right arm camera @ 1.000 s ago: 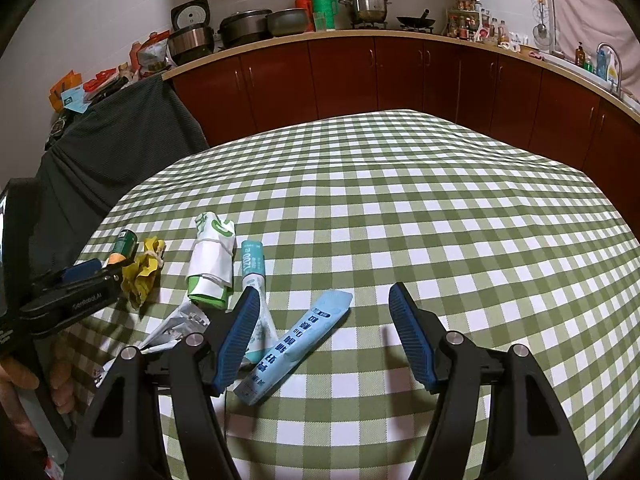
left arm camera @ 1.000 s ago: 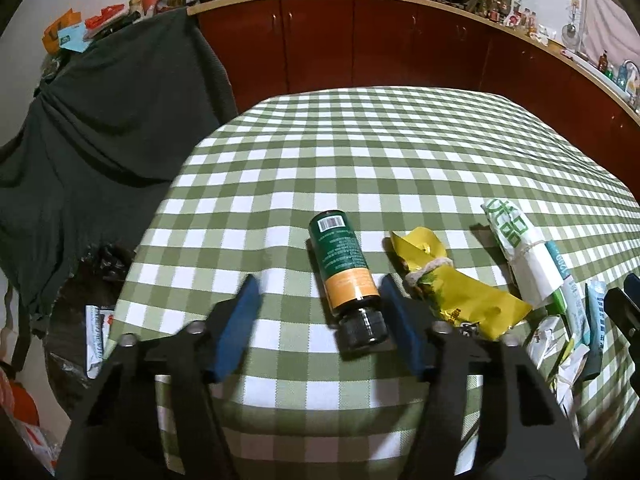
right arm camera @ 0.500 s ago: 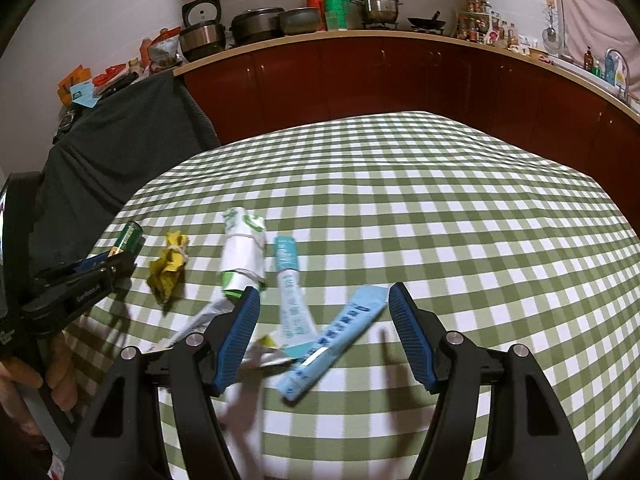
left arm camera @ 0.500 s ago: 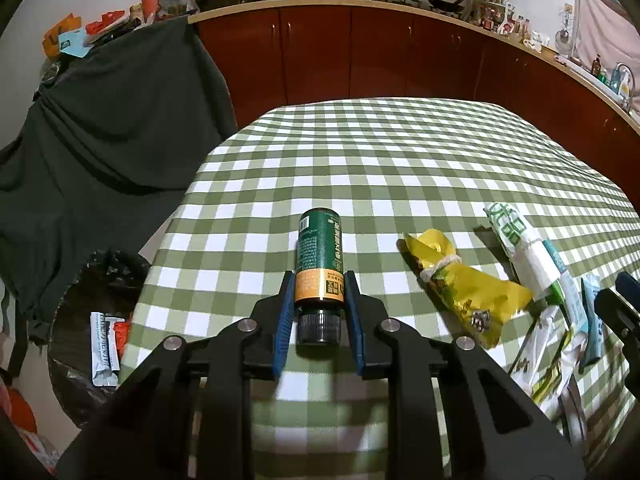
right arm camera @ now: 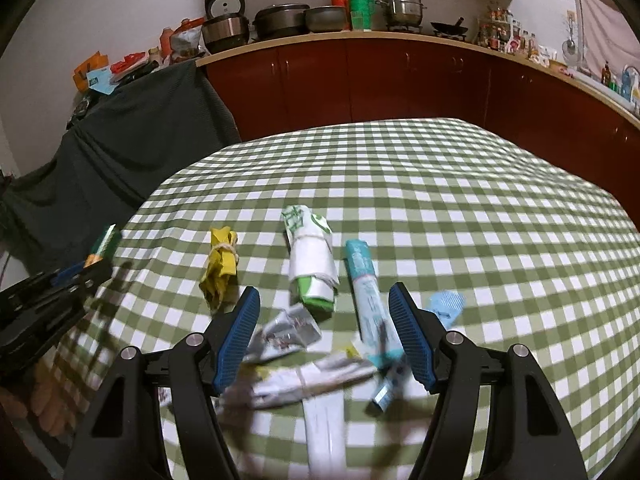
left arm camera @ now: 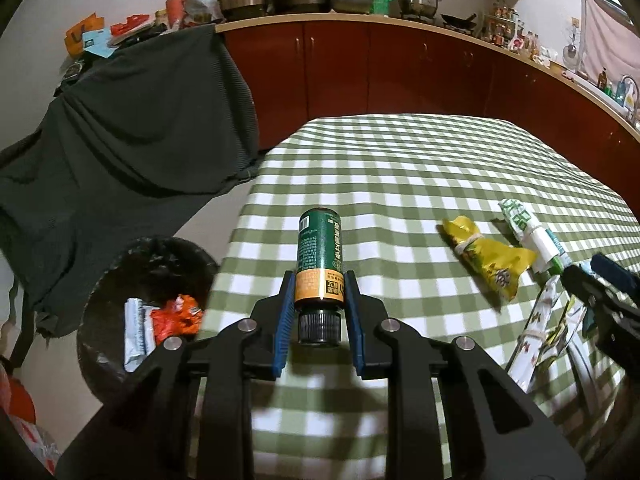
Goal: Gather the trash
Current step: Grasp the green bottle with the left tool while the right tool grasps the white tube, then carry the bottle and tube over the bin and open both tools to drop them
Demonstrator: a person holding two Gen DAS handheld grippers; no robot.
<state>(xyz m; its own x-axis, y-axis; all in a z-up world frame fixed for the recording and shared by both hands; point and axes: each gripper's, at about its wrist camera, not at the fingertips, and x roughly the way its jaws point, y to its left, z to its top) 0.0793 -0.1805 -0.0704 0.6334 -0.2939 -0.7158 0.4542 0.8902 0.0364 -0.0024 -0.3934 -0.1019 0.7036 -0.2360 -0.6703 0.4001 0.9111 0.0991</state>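
My left gripper (left arm camera: 320, 294) is shut on a green and orange bottle (left arm camera: 320, 252), gripped near its black cap, lifted over the left edge of the green checked table (left arm camera: 400, 168). The same bottle (right arm camera: 103, 244) shows at the left of the right wrist view, in the left gripper (right arm camera: 86, 272). My right gripper (right arm camera: 324, 308) stands open above a heap of wrappers: a white and green roll (right arm camera: 312, 264), a teal tube (right arm camera: 368, 292), a blue sachet (right arm camera: 446, 306) and crumpled silver packets (right arm camera: 288, 330). A yellow wrapper (right arm camera: 220, 268) lies to their left, also the yellow wrapper (left arm camera: 488, 260) in the left view.
A black bin (left arm camera: 148, 304) with a few packets in it stands on the floor left of the table. A dark cloth (left arm camera: 128, 128) drapes over furniture behind it. Red-brown cabinets (right arm camera: 400, 80) with pots run along the back wall.
The left gripper closed on the bottle, lifted it and carried it left toward the table edge, bringing the bin into view. The right gripper shifted left over the wrapper heap, staying open.
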